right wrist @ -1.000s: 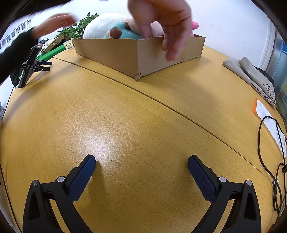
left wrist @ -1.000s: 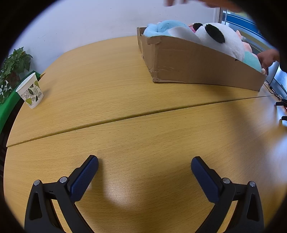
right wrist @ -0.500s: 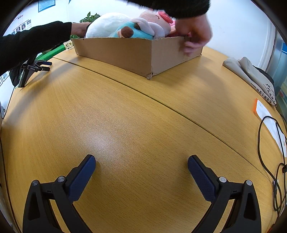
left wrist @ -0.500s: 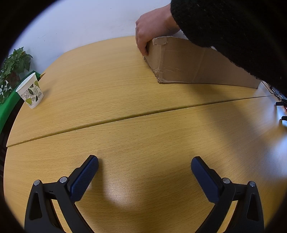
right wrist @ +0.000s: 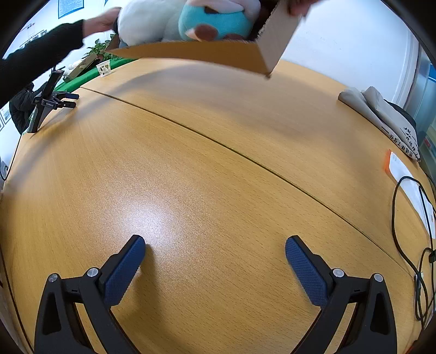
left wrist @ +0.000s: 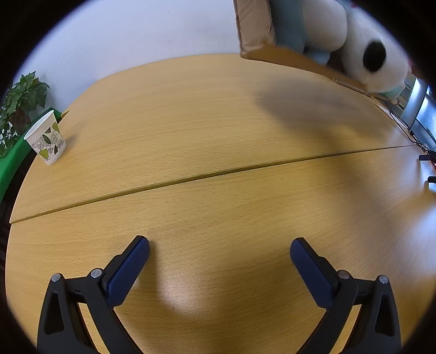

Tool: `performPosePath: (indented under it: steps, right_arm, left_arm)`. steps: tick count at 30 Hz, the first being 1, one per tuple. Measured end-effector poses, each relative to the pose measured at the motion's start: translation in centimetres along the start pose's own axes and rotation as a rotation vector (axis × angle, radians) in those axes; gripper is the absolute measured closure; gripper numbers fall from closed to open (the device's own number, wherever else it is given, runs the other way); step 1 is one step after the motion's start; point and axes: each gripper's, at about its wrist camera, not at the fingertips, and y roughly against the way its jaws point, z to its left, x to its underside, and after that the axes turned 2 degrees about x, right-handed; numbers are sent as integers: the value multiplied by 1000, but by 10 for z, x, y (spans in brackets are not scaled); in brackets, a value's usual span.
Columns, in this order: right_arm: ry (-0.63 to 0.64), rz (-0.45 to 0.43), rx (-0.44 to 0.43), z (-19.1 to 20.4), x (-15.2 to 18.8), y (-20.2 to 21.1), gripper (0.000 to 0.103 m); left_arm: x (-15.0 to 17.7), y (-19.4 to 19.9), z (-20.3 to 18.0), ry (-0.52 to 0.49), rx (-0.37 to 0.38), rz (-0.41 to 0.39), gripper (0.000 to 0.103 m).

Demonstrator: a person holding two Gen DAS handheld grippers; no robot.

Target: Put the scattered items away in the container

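A cardboard box [right wrist: 207, 55] full of plush toys is lifted off the wooden table and tilted toward me by a person's bare hands [right wrist: 102, 21]. It shows a white plush [right wrist: 144, 19] and a teal plush [right wrist: 215, 23]. In the left wrist view the box [left wrist: 256, 30] hangs at the top right with a white panda plush [left wrist: 370, 62] and a light blue plush [left wrist: 291, 27]. My left gripper [left wrist: 219, 249] is open and empty, resting low over the table. My right gripper [right wrist: 215, 246] is open and empty too, far from the box.
A leaf-patterned paper cup [left wrist: 46, 140] stands at the table's left edge beside a potted plant [left wrist: 19, 100]. The other gripper [right wrist: 49, 100] lies at the far left. A folded grey cloth [right wrist: 381, 117], a paper [right wrist: 408, 179] and black cables [right wrist: 408, 226] are on the right.
The person gripped the box on both sides, then lifted it off the table and tipped it. Both grippers have stayed still.
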Motion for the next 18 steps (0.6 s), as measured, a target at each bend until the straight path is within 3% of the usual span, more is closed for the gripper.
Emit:
performPosePath:
  steps: [18]
  right_arm:
    - [-3,1,4,-1,0,-1,0]
  left_arm:
    - [-2,2,-5,-4,2,0,0]
